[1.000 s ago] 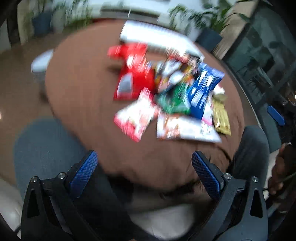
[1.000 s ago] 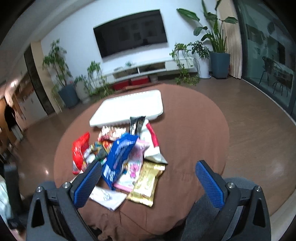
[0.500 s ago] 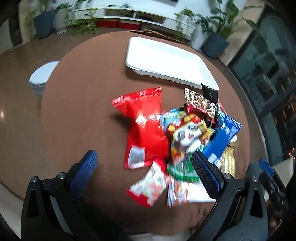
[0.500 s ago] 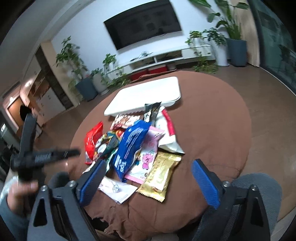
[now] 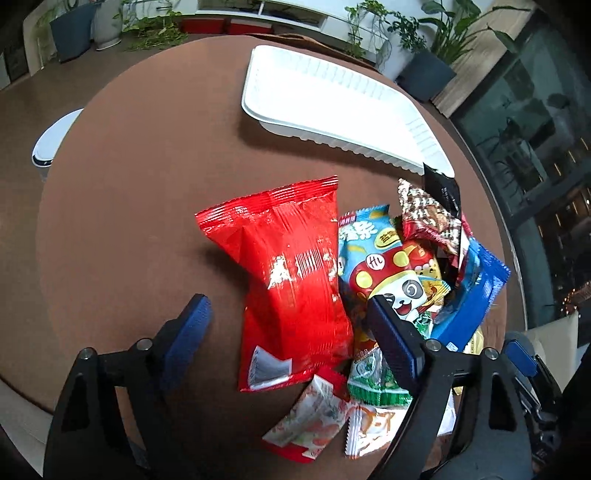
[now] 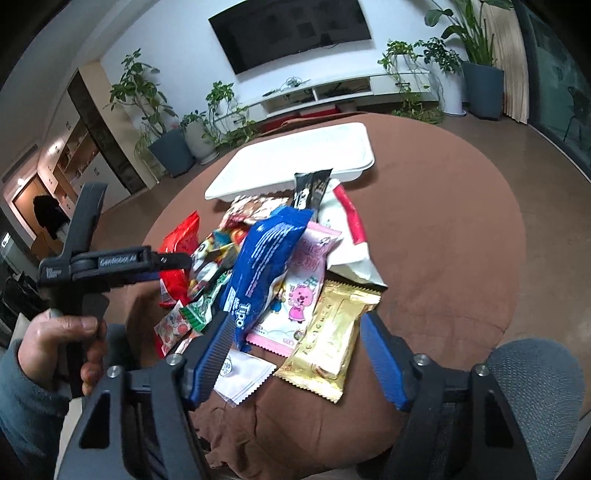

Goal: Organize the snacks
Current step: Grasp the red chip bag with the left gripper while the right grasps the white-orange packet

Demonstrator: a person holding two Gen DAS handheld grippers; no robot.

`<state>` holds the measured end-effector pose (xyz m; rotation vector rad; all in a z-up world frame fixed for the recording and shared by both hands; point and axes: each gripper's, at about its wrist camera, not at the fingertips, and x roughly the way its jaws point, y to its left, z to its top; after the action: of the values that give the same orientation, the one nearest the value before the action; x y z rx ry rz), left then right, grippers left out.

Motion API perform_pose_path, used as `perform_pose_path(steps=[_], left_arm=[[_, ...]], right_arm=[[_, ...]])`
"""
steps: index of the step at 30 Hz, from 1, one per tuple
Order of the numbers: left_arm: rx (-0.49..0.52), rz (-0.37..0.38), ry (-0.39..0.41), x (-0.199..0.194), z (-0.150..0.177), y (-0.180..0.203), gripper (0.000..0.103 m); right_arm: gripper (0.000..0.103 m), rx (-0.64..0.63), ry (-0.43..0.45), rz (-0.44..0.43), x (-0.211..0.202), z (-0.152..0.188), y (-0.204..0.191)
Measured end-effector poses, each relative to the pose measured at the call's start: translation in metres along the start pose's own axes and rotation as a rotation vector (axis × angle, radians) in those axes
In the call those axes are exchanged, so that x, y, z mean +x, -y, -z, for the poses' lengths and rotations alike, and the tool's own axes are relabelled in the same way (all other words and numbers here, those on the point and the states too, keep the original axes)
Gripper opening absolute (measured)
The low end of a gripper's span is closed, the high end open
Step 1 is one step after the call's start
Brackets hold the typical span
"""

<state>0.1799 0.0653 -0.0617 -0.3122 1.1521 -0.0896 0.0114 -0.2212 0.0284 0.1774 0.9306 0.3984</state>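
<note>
2 open tools [image 5: 284, 325] [image 6: 295, 339], crinkly foil packets [image 5: 295, 280], ribbed white tray [image 5: 332, 96]

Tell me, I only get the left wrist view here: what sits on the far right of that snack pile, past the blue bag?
Observer: A gold packet lies there, flat on the brown table, at the pile's near right corner.
Operator: Is anything pink in there?
Observer: Yes, a pink packet with a cartoon animal, tucked partly under the blue bag.
Operator: Is the other gripper holding something?
Observer: No. The right gripper is open, with the gold packet's near end between its fingers.
Operator: Anything behind the white tray?
Observer: Beyond the white tray, a dark television hangs on the wall.
</note>
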Motion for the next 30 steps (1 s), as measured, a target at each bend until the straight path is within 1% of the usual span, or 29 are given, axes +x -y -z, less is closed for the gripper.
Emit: perform_pose_path(steps=[1,3,5,6,8,10,11,13,14,15,18,23,24,25,26,27,28,29,30], left_arm=[[0.005,-0.003,-0.012,0.003,-0.001,0.001,0.086],[0.018,0.005,-0.018,0.008,-0.007,0.003,0.08],[0.033,0.016,-0.016,0.014,-0.01,0.005,0.058],[0.042,0.008,-0.011,0.014,-0.013,0.005,0.054],[0.058,0.021,-0.011,0.015,-0.018,0.002,0.048],[0.072,0.031,-0.011,0.016,-0.026,-0.002,0.046],[0.078,0.032,-0.011,0.015,-0.027,-0.005,0.043],[0.089,0.04,-0.006,0.017,-0.03,-0.006,0.039],[0.095,0.044,-0.002,0.015,-0.032,-0.007,0.036],[0.099,0.047,0.004,0.013,-0.034,-0.009,0.035],[0.098,0.055,0.015,0.003,-0.03,-0.015,0.034],[0.078,0.087,0.031,-0.003,-0.029,-0.034,0.034],[0.078,0.091,0.035,-0.004,-0.03,-0.037,0.034],[0.078,0.095,0.043,-0.005,-0.031,-0.037,0.034],[0.078,0.098,0.052,-0.006,-0.034,-0.038,0.034],[0.078,0.1,0.059,-0.004,-0.029,-0.035,0.034],[0.072,0.108,0.071,-0.005,-0.033,-0.038,0.034],[0.067,0.116,0.08,-0.013,-0.023,-0.038,0.034],[0.057,0.125,0.089,-0.014,-0.026,-0.042,0.034]], right_arm=[[0.074,-0.008,-0.003,-0.003,0.0,0.0,-0.003],[0.074,-0.024,-0.013,-0.014,0.001,0.002,-0.006],[0.074,-0.04,-0.024,-0.027,0.002,0.002,-0.008],[0.074,-0.053,-0.03,-0.035,0.002,0.003,-0.01],[0.074,-0.086,-0.039,-0.049,0.003,0.004,-0.016],[0.073,-0.131,-0.046,-0.069,0.004,0.006,-0.024],[0.073,-0.155,-0.049,-0.078,0.004,0.007,-0.028],[0.072,-0.234,-0.062,-0.112,0.004,0.01,-0.039],[0.07,-0.276,-0.073,-0.127,0.006,0.011,-0.044],[0.065,-0.324,-0.094,-0.144,0.008,0.013,-0.05],[0.059,-0.431,-0.165,-0.196,0.012,0.013,-0.059],[0.058,-0.62,-0.228,-0.287,0.018,0.012,-0.082],[0.058,-0.662,-0.253,-0.307,0.023,0.012,-0.087],[0.057,-0.685,-0.271,-0.309,0.028,0.011,-0.09],[0.055,-0.702,-0.291,-0.299,0.035,0.009,-0.092],[0.055,-0.724,-0.319,-0.283,0.044,0.008,-0.095],[0.054,-0.735,-0.337,-0.276,0.05,0.007,-0.097],[0.052,-0.741,-0.357,-0.27,0.056,0.007,-0.098],[0.051,-0.744,-0.392,-0.26,0.064,0.007,-0.096]])
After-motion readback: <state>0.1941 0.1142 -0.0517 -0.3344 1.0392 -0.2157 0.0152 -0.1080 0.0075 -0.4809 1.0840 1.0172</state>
